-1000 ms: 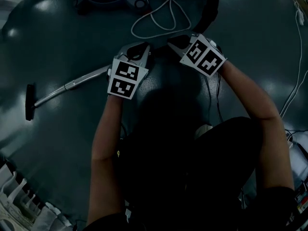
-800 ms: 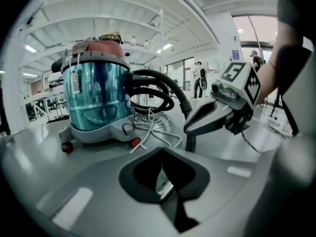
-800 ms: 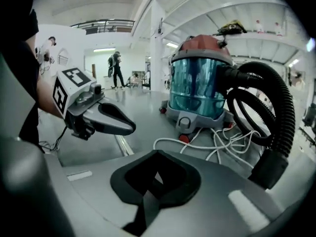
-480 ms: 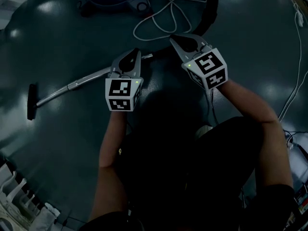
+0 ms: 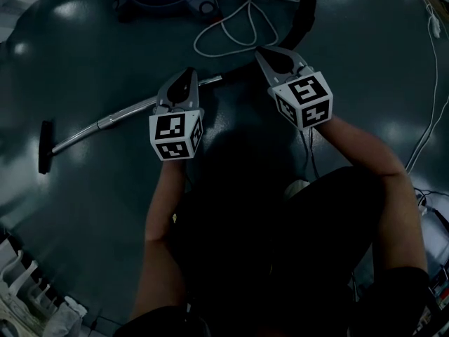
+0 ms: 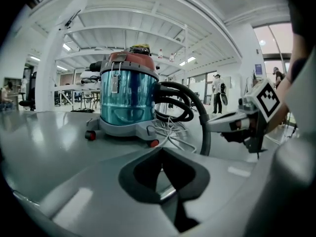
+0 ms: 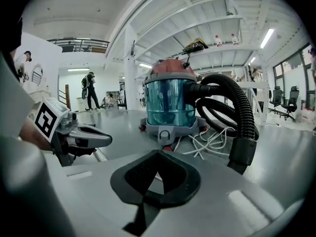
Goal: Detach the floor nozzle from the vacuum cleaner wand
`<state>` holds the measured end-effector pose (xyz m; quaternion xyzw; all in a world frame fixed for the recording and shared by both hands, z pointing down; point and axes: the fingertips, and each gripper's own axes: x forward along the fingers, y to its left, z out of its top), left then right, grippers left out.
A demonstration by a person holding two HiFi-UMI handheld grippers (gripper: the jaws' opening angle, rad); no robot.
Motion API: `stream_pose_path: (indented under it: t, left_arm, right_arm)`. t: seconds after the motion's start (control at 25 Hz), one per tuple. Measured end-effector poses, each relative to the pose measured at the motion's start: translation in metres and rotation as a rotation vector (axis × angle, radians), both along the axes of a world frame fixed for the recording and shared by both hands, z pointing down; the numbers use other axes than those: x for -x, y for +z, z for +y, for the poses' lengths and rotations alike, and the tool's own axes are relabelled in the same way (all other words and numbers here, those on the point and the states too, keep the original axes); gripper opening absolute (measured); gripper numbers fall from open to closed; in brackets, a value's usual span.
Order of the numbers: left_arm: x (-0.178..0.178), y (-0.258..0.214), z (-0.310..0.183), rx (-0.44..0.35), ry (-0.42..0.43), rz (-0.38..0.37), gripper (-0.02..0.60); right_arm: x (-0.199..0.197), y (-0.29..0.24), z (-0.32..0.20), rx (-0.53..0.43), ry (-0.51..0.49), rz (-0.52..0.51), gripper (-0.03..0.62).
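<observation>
Nearest: person's forearms, one gripper in each hand, held out side by side above glossy dark grey floor (image 5: 84, 209).

Left gripper (image 5: 188, 74): jaws fully together, nothing between pads, nothing gripped. In the head view, placed directly over the wand; no contact visible.

Right gripper (image 5: 262, 55): jaws likewise fully together, empty. Held right of the left gripper and well apart from it, near the black hose (image 5: 306, 21).

Wand (image 5: 126, 114): silvery metal tube, flat on the floor, gently bent partway along. Right end just beyond the left gripper; from there slanting left and nearer.

Floor nozzle (image 5: 45, 147): narrow dark bar set crosswise on the wand's left end, attached, resting on the floor at far left, well apart from both grippers.

Farther: loose white cord (image 5: 235, 30) in loops on the floor, between grippers and vacuum canister (image 6: 128, 95).

Canister, farthest: upright, translucent teal drum, red lid, grey base on small red castors. Contents of drum not discernible through the tinted wall. Ribbed black hose coiled from its right side, curving down to the floor, with its cuff end standing near the right gripper.
</observation>
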<state>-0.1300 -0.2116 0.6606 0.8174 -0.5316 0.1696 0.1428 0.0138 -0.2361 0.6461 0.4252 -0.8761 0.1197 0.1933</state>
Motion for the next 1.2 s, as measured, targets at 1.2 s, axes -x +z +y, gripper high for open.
stream_pose_path:
  t: [1.2]
  left_arm:
    - [-0.003,0.01,-0.003,0.054,-0.059,0.038,0.011]
  right_arm:
    - [-0.003,0.005,-0.005,0.017,0.027,-0.035,-0.005]
